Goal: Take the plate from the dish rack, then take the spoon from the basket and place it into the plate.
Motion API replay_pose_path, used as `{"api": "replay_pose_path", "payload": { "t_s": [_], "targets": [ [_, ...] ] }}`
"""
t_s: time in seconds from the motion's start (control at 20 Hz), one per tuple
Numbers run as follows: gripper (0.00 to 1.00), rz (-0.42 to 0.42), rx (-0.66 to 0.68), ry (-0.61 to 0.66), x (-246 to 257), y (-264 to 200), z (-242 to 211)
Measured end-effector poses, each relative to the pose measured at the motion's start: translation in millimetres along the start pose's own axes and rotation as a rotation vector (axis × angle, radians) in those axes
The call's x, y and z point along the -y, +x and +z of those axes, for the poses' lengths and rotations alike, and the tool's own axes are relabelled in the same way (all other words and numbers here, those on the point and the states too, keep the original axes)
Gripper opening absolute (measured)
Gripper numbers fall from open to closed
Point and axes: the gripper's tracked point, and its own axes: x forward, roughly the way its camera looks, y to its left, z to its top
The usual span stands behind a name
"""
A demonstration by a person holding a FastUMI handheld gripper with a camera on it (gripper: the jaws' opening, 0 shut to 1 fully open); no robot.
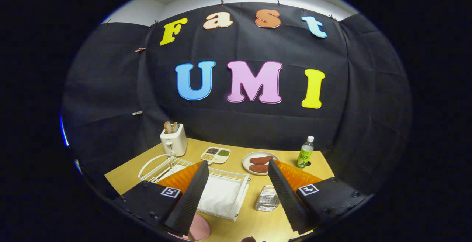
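A white dish rack (225,194) and cream toaster (173,141) stand on the tan wooden table (258,224). A pink plate (201,231), a green bottle (305,154), and brown patties on a white dish (247,162).

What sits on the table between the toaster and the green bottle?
In the gripper view, a divided snack tray and a plate of reddish food lie between the toaster and bottle.

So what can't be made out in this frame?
- Pink plate, gripper view: mostly hidden behind the left finger; whether it sits in the dish rack or on the table is unclear.
- Metal basket: too small to tell if a spoon lies inside.
- Gripper: open, holding nothing.
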Motion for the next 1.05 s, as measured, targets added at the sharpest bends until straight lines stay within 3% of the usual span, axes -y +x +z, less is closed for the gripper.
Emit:
{"api": "replay_pose_path", "payload": {
  "t_s": [0.35, 1.05],
  "targets": [
    [0.99, -0.045, -0.02, -0.017, 6.5, -20.7, -20.7],
    [0.98, -0.055, -0.026, 0.009, 14.3, -17.8, -22.5]
  ]
}}
